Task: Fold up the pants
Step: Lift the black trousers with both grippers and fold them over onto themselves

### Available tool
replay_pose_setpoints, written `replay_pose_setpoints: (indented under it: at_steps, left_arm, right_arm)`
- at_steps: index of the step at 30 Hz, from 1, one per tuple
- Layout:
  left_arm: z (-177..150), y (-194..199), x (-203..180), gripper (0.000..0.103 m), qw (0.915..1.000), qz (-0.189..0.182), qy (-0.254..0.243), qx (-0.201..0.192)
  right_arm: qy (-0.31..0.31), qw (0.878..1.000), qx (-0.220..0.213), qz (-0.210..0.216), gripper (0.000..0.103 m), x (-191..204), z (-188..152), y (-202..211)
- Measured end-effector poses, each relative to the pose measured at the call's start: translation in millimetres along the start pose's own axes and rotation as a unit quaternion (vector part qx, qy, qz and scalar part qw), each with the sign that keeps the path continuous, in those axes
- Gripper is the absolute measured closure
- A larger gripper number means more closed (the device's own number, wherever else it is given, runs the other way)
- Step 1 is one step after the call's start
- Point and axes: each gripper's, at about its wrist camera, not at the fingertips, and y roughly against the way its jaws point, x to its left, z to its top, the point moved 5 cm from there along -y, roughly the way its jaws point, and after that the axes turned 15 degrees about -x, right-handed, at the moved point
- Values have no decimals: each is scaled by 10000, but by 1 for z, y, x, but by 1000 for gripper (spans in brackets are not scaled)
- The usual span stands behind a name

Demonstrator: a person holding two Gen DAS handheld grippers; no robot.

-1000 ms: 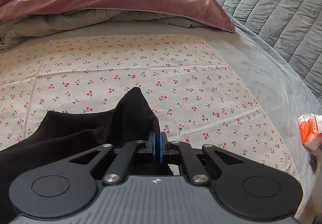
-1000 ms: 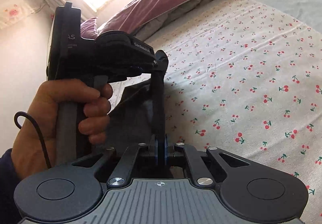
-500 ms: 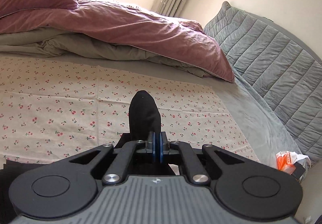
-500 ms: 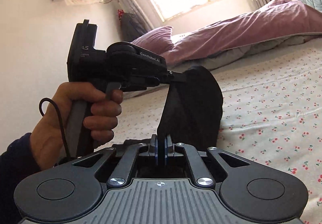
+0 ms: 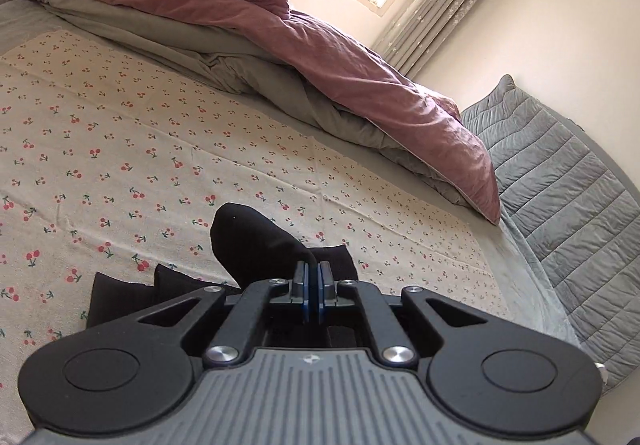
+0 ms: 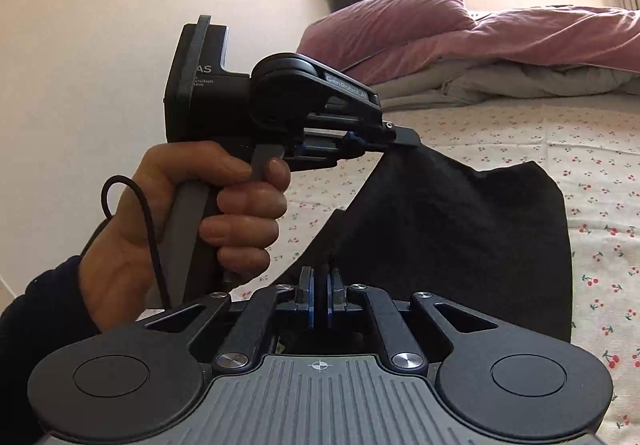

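Over cherry-print bedsheet (image 5: 168, 149), both grippers' jaws clamp black pants (image 6: 460, 221), left gripper (image 5: 313, 285), right gripper (image 6: 320, 295)

Pants (image 6: 460, 229) lifted off cherry sheet (image 5: 120, 133) (now hanging).

Lettering on the left gripper, seen from the right wrist

The left gripper (image 6: 406, 137) carries "GenRoboLAI" or close to it in pale letters along its black arm; the last letters are hard to make out. Its rear block shows a cut-off "AS" with 2 smaller lines beneath, of which only "uisition" and "stem" can be read. No other text is legible.
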Motion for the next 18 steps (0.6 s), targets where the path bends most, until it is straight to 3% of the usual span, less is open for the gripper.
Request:
replay_pose_setpoints:
  at_steps: [6, 13, 18]
  left_arm:
    - [-13, -2, 49, 100, 9987, 361, 87, 340]
    - [-5, 18, 72, 100, 9991, 390, -125, 144]
    - [-10, 12, 92, 100, 9972, 650, -250, 267]
  right_arm:
    - [45, 9993, 343, -168, 97, 26, -30, -42]
    - [38, 9987, 281, -420, 97, 49, -35, -61]
    - [-300, 9959, 498, -694, 97, 50, -50, -93]
